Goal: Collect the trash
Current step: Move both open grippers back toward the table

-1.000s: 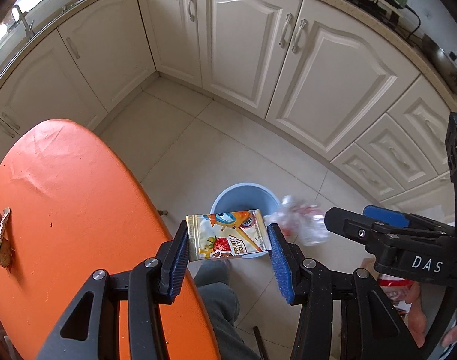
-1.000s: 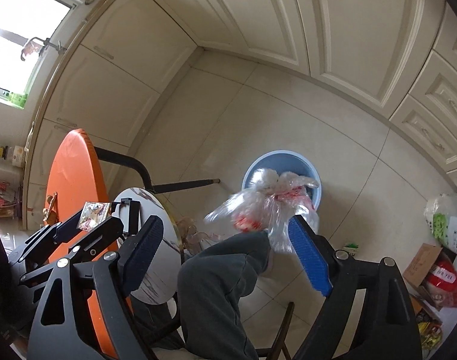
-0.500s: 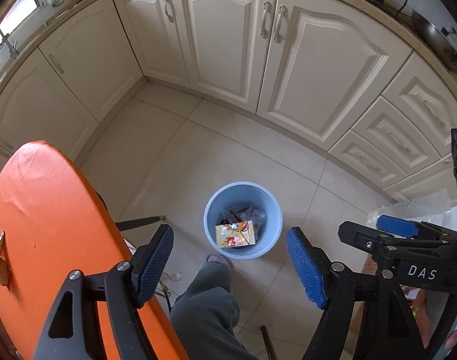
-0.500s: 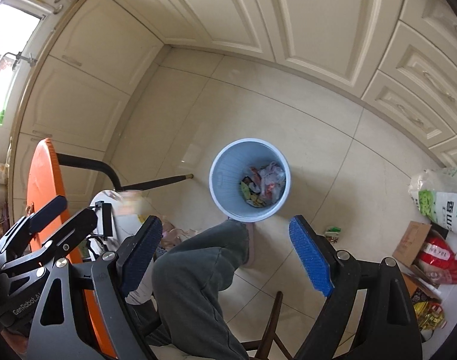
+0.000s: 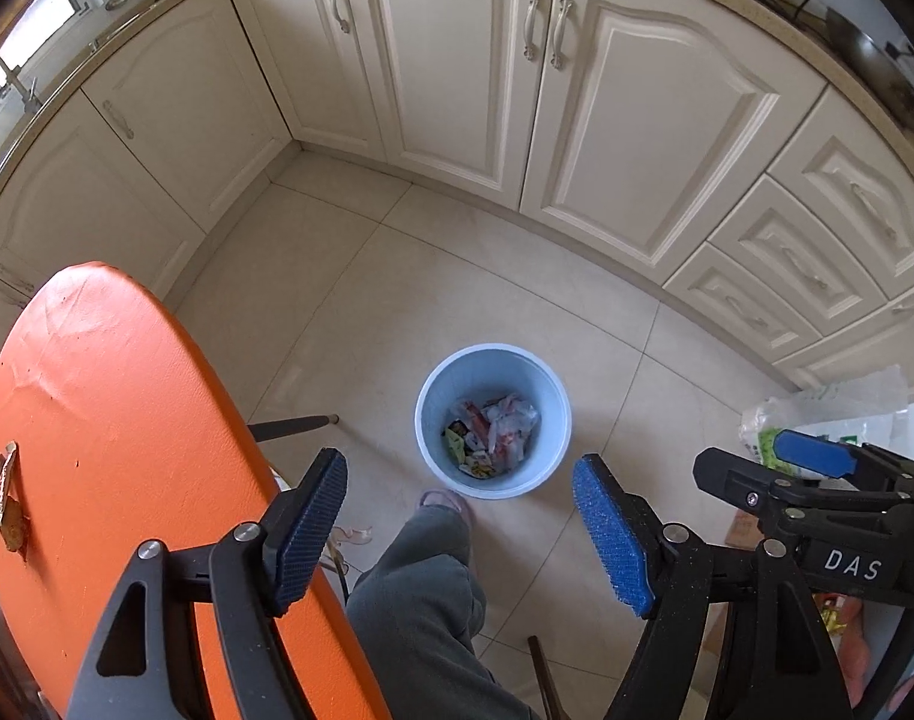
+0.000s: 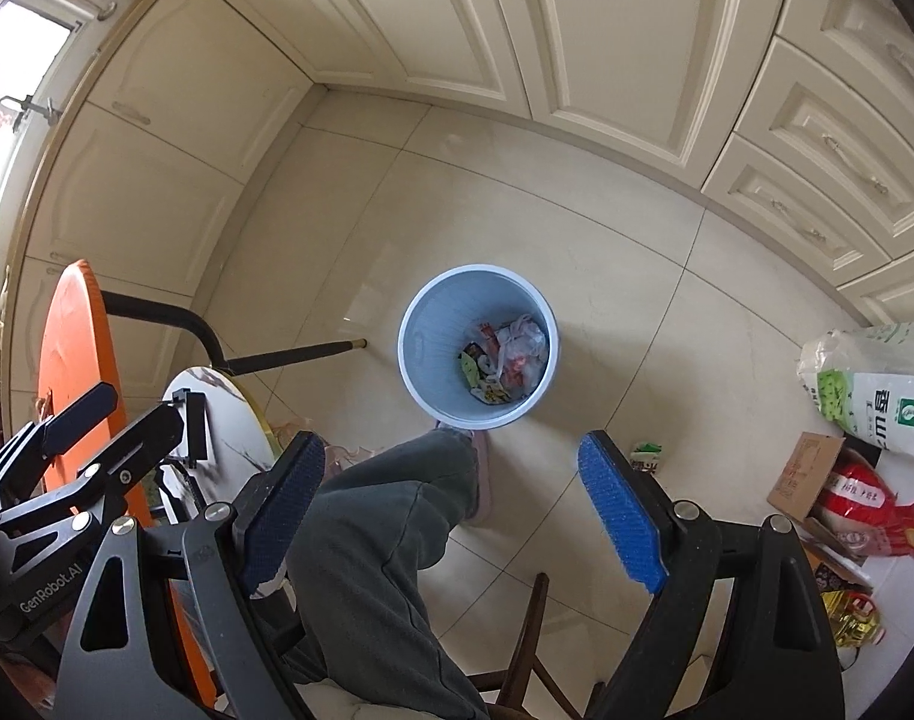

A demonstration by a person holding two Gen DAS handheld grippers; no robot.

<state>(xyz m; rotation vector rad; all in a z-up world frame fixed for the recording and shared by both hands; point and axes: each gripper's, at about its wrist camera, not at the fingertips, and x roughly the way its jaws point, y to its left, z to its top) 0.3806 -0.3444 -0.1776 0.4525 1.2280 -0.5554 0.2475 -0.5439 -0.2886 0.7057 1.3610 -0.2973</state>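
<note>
Between the blue pads of the left gripper nothing is held; its jaws stand wide apart, pointing steeply down at the floor. Wide apart too are the jaws of the right gripper, with nothing clamped in them; only the person's grey trouser leg and a pinkish slipper show in the gap below. Just beyond both sets of fingertips a light blue waste bin stands upright on the beige tiled floor. Trash lies at the bottom of it: crumpled snack wrappers and a scrunched clear plastic bag, all well below the rim. Left of the bin, the edge of a round orange table fills the lower left of the left wrist view, with a small brownish scrap lying on it; a dark table leg ends on the tiles near the bin. Right of the bin, apart from it, a white sack with green print, a cardboard box and a red packet sit on the floor. Cream cabinets line the far walls.
</note>
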